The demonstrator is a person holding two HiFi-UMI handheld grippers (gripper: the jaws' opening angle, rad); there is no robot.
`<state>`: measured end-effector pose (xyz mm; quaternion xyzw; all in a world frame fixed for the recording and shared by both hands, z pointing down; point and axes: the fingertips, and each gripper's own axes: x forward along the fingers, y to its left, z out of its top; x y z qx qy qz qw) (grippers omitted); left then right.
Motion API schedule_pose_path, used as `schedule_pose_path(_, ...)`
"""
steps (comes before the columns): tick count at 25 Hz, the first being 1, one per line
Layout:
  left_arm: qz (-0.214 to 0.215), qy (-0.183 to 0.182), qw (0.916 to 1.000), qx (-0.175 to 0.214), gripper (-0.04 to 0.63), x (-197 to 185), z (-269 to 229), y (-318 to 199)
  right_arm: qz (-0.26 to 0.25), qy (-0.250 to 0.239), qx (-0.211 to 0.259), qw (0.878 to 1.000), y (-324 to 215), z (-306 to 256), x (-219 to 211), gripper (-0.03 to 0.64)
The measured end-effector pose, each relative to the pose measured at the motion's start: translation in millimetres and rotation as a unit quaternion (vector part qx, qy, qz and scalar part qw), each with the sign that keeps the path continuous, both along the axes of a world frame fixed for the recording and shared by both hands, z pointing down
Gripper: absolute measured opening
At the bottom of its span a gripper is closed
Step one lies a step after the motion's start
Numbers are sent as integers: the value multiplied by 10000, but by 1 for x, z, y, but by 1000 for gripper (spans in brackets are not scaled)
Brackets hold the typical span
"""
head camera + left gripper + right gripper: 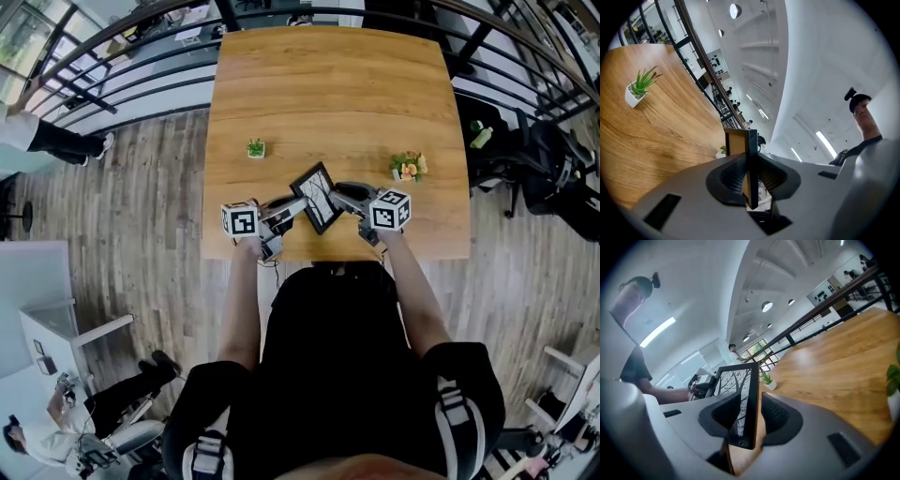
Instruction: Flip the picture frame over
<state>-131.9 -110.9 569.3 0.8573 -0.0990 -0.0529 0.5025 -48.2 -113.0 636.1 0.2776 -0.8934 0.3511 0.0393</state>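
Nearest the lens: left gripper (750, 161) and right gripper (751, 411), each clamped on an opposite edge of the picture frame (317, 196). We judge the frame is tilted up over the table's (328, 84) near side to give it room to turn.

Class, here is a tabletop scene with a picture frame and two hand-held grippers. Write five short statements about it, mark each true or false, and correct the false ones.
1. The left gripper and the right gripper both clamp the picture frame. True.
2. The picture frame lies flat on the table. False: it is held tilted between the grippers.
3. A green plant and a flowering plant stand on the table. True.
4. The frame's picture shows flowers. False: it shows bare branches.
5. The table is glass. False: it is wood.
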Motion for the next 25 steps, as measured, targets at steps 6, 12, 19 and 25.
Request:
schedule_pose_path(6, 478, 264, 9985, 17, 85, 4, -4, 15, -174, -329, -282, 9989, 20, 7, 0, 145)
schedule_pose_path(12, 679, 261, 9973, -34, 86, 8, 1, 18, -394, -482, -516, 9967, 30, 11, 0, 117)
schedule_pose_path(19, 200, 172, 9991, -341, 83, 13, 21, 0, 50, -207, -359, 9991, 19, 22, 15, 103)
schedule_pose_path(25, -402, -424, 9968, -539, 77, 20, 48, -24, 658, 231, -241, 9973, 9, 31, 33, 95)
